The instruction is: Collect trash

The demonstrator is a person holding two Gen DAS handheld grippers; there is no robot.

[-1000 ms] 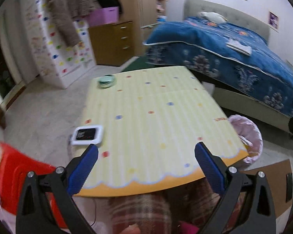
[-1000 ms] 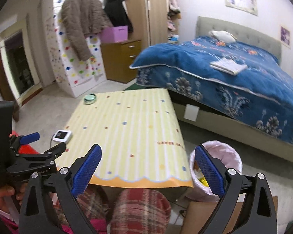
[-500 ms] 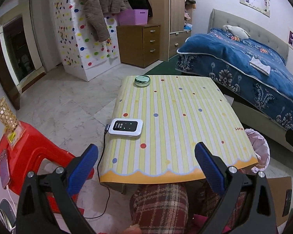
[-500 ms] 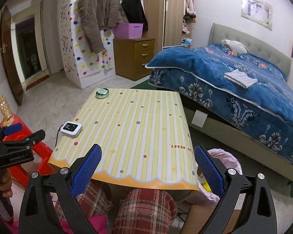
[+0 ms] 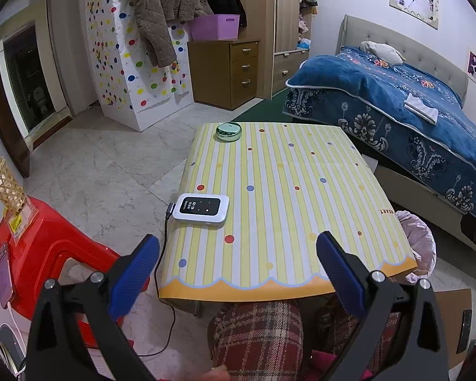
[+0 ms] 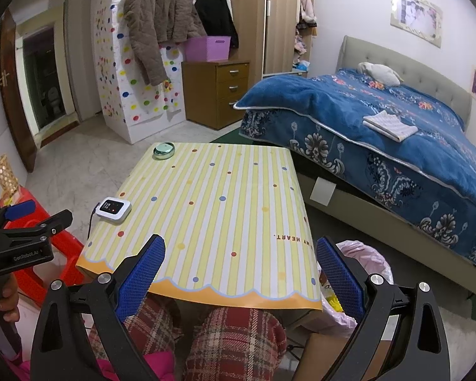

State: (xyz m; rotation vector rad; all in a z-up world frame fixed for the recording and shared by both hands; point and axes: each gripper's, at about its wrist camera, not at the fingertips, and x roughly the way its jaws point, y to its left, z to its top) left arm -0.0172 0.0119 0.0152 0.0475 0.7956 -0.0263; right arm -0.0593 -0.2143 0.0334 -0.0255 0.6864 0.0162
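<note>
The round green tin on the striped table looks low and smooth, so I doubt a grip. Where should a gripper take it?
Judging by its shape, grip the round green tin across its side wall, coming from above; it sits flat and low on the striped table, leaving little wall for a sideways approach.

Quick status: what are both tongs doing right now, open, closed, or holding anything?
Left tongs: open, holding nothing, above the near edge of the table.
Right tongs: open, holding nothing.
</note>
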